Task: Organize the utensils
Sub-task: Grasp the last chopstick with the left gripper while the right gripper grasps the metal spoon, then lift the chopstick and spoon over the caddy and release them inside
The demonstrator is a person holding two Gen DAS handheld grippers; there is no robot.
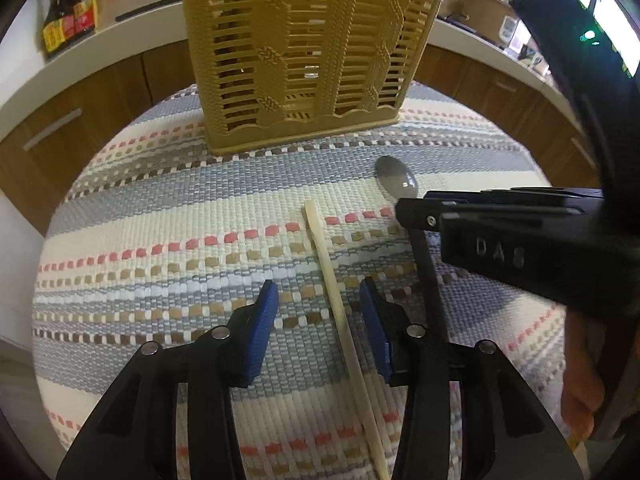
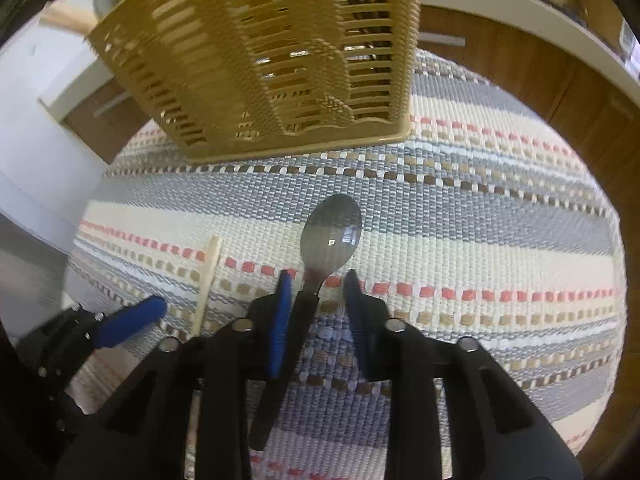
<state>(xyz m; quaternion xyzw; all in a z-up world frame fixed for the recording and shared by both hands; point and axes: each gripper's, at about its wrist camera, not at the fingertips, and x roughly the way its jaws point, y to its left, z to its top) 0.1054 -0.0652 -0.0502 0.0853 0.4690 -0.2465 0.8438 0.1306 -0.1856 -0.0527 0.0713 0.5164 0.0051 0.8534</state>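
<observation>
The pale wooden chopstick (image 1: 338,312) lay on the striped woven mat (image 1: 160,216), running between the spread blue pads of my left gripper (image 1: 319,320), which gripped nothing. Just beside it lay the steel spoon with a black handle (image 2: 330,236), bowl toward the tan slotted plastic utensil basket (image 1: 296,52) at the mat's far edge. My right gripper (image 2: 316,304) straddled the spoon's neck, jaws apart, one pad close against the handle; I could not tell whether it touched
</observation>
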